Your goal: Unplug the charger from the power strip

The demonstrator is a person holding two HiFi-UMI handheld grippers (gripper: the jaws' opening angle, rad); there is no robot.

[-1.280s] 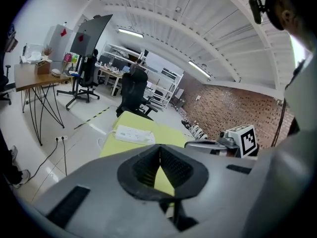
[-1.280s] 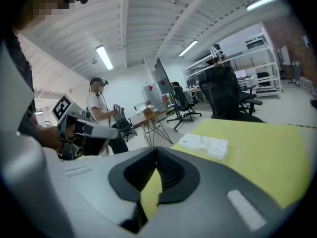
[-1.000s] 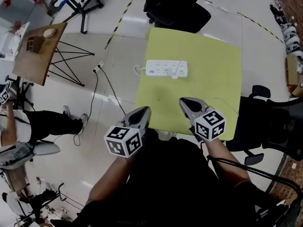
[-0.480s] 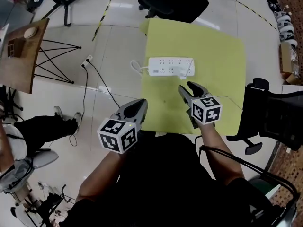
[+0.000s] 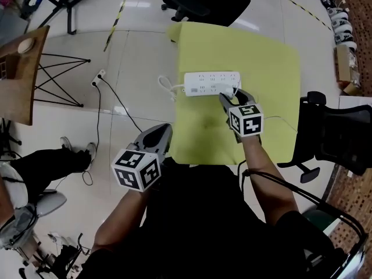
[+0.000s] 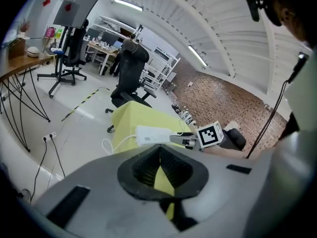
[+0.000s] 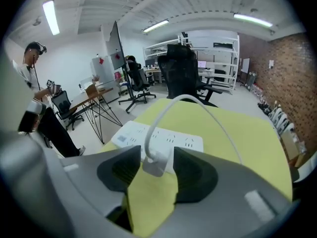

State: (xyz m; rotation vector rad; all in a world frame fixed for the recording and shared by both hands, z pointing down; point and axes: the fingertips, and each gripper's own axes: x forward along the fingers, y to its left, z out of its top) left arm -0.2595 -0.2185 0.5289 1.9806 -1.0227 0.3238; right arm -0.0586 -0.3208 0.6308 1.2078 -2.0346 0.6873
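Right gripper view: the right gripper point(image 7: 157, 151) has just been spreading its jaws, and they now stand wide apart with the white charger point(image 7: 154, 165) between the tips. The charger sits against the near side of the power strip point(image 7: 173, 137), just beyond the tips on the yellow table point(image 7: 237, 133). The left gripper point(image 6: 159, 151) hangs with jaws together on nothing, the strip well ahead of it.

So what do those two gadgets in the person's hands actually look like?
Both the left gripper and right gripper are grey, beak-shaped shells with ribbed black pads inside the jaws. Each carries a white cube printed with black square markers. The person wears a black top.
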